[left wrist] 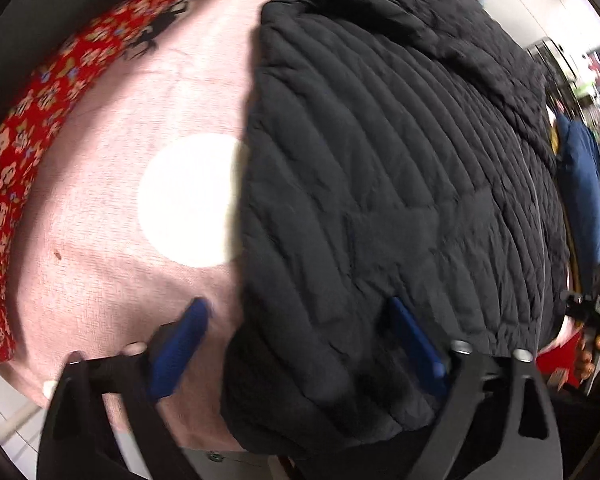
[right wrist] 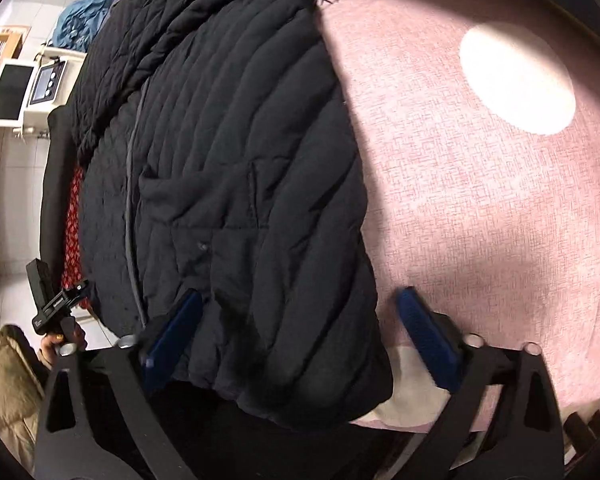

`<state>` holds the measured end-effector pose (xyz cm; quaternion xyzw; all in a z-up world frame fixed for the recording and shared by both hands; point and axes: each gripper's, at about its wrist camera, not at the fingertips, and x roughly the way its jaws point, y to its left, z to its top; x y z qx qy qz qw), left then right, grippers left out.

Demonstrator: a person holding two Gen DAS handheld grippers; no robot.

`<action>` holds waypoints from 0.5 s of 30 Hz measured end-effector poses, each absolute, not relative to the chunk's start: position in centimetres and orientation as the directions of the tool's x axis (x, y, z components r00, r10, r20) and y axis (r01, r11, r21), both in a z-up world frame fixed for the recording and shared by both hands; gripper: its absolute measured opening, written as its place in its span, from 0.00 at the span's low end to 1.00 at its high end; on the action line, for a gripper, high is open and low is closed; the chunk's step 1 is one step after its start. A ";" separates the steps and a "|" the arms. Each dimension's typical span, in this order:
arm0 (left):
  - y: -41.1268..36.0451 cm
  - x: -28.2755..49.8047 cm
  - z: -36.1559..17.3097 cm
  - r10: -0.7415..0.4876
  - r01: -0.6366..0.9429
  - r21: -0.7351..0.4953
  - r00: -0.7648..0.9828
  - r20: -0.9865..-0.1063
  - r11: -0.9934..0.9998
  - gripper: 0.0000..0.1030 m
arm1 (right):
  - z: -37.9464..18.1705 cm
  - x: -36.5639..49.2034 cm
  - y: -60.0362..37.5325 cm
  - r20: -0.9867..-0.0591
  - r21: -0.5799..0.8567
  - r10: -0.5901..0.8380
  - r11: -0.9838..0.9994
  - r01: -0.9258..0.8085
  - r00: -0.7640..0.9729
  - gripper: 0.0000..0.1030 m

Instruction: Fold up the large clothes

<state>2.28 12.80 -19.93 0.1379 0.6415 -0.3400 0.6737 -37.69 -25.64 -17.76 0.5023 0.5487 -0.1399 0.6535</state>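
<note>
jacket: black quilted jacket (left wrist: 380, 184) lies spread on the pink cloth (left wrist: 100, 240), hem end toward both cams, hood end far. grey zip line runs down its length.
left gripper: left gripper (left wrist: 300, 344) is wide apart, nothing pinched. left blue pad (left wrist: 180, 352) sits over bare pink cloth, right pad over the jacket's hem, so the jacket's side edge falls between the fingers. contact w/ fabric: can't tell, frame's blurry.
right gripper: right gripper (right wrist: 300, 340) also spread wide, gripping nothing. left pad (right wrist: 172, 336) over the jacket near the hem, right pad over pink cloth just beside the jacket's edge. hem corner hangs between the two fingers.
cloth: pink woven, w/ a bright white round spot (right wrist: 518, 80) well apart from the jacket in right view; in left view that spot touches the jacket's edge.
other fabric: red floral fabric (left wrist: 32, 128) along the far-left rim of the pink cloth. blue garment (right wrist: 84, 20) beyond the hood end.
bg: white appliance w/ screen (right wrist: 10, 96) at far left of right view.
</note>
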 end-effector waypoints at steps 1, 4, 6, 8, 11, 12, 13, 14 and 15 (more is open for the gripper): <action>12.7 1.9 -19.9 -0.292 0.640 -0.274 -0.080 -0.953 0.718 0.59 | -17.7 -37.9 -25.6 -0.844 0.523 0.393 0.453 0.722 0.365 0.61; 12.2 1.6 -19.7 -0.287 0.628 -0.295 -0.117 -0.951 0.720 0.44 | -17.7 -38.0 -25.0 -0.816 0.558 0.444 0.444 0.701 0.369 0.34; 12.0 1.4 -19.7 -0.279 0.636 -0.297 -0.132 -0.951 0.712 0.31 | -17.1 -38.3 -24.7 -0.800 0.582 0.456 0.438 0.684 0.389 0.22; 12.0 1.6 -19.2 -0.286 0.631 -0.311 -0.145 -0.947 0.710 0.16 | -16.5 -37.3 -24.2 -0.784 0.606 0.460 0.423 0.674 0.416 0.16; 11.3 1.5 -18.2 -0.301 0.655 -0.331 -0.162 -0.940 0.680 0.10 | -14.8 -37.5 -23.9 -0.775 0.623 0.461 0.442 0.646 0.433 0.13; 11.1 1.3 -17.7 -0.302 0.664 -0.333 -0.166 -0.939 0.669 0.09 | -14.2 -37.6 -23.7 -0.766 0.635 0.468 0.440 0.635 0.441 0.12; 11.5 1.1 -17.2 -0.303 0.674 -0.338 -0.174 -0.937 0.657 0.09 | -13.7 -38.1 -23.7 -0.759 0.643 0.473 0.435 0.630 0.447 0.12; 11.6 0.7 -16.8 -0.298 0.687 -0.340 -0.185 -0.937 0.642 0.08 | -13.5 -37.9 -23.4 -0.754 0.647 0.481 0.432 0.628 0.447 0.12; 11.9 0.1 -16.6 -0.284 0.703 -0.336 -0.196 -0.939 0.627 0.08 | -13.2 -37.9 -22.9 -0.751 0.650 0.493 0.435 0.624 0.438 0.12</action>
